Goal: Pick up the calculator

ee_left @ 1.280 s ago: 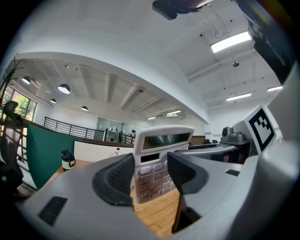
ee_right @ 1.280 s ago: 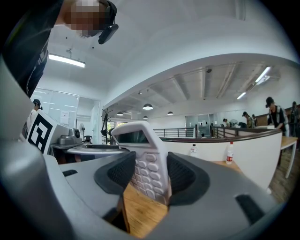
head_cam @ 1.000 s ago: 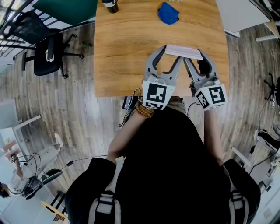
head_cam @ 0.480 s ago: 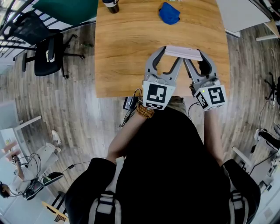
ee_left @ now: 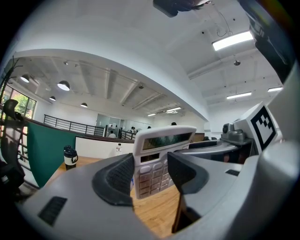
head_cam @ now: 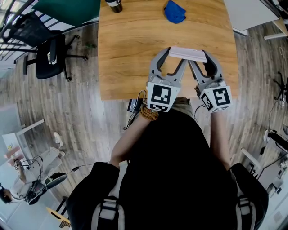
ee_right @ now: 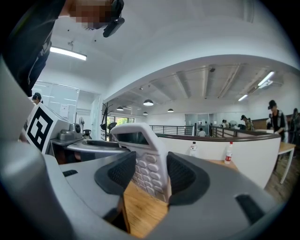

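Nearest in the head view, low in the frame, is the person's black top. A string of brown beads sits on the wrist just behind the left cube. That cube and the right cube carry black-and-white square patterns, not letters.

Ahead of them, the left hand-held gripper and the right hand-held gripper meet on the calculator. It stands upright, right of frame centre, over the near part of the wooden bench. Whether its lower edge touches the wood cannot be told.

In the left gripper view the jaws stand wide on the calculator's left part. The left pad lies against its side edge and the right pad lies across the keys. In the right gripper view the jaws are equally wide on the other end. The right pad sits at the side edge and the left pad overlaps the keypad. The calculator's display is blank, and neither its key legends nor any brand can be read.

Farther up the bench, at the top of the frame, lie a blue cloth and a black cup. The cup has a white label too small to read.

At the frame's left, a black office chair stands on the plank floor.
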A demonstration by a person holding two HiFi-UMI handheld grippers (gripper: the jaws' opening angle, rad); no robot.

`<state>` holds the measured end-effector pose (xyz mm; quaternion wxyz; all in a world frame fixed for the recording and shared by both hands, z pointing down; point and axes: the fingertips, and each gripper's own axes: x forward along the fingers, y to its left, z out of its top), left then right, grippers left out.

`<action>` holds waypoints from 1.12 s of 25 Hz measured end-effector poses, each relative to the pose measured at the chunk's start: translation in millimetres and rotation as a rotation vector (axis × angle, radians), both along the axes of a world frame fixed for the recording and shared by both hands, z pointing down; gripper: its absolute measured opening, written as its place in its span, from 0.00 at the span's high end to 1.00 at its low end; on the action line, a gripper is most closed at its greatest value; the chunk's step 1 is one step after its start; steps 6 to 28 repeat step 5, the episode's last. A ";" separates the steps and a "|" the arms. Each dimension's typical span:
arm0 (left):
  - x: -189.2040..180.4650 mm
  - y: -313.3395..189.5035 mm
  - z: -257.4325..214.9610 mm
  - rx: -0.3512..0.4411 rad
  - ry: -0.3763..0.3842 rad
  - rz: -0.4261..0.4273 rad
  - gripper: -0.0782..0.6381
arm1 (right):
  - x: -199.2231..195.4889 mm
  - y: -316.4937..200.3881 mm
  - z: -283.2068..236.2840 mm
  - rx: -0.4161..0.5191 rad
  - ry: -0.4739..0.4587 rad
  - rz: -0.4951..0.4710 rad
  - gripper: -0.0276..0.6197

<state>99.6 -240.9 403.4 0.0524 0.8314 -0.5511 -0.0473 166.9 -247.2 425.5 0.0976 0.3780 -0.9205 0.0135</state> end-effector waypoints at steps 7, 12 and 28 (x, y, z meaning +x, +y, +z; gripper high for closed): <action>-0.1 -1.6 2.9 -0.007 -0.004 0.011 0.57 | -0.2 -0.9 2.5 -0.005 0.011 0.008 0.62; -0.1 -1.6 2.9 -0.007 -0.004 0.011 0.57 | -0.2 -0.9 2.5 -0.005 0.011 0.008 0.62; -0.1 -1.6 2.9 -0.007 -0.004 0.011 0.57 | -0.2 -0.9 2.5 -0.005 0.011 0.008 0.62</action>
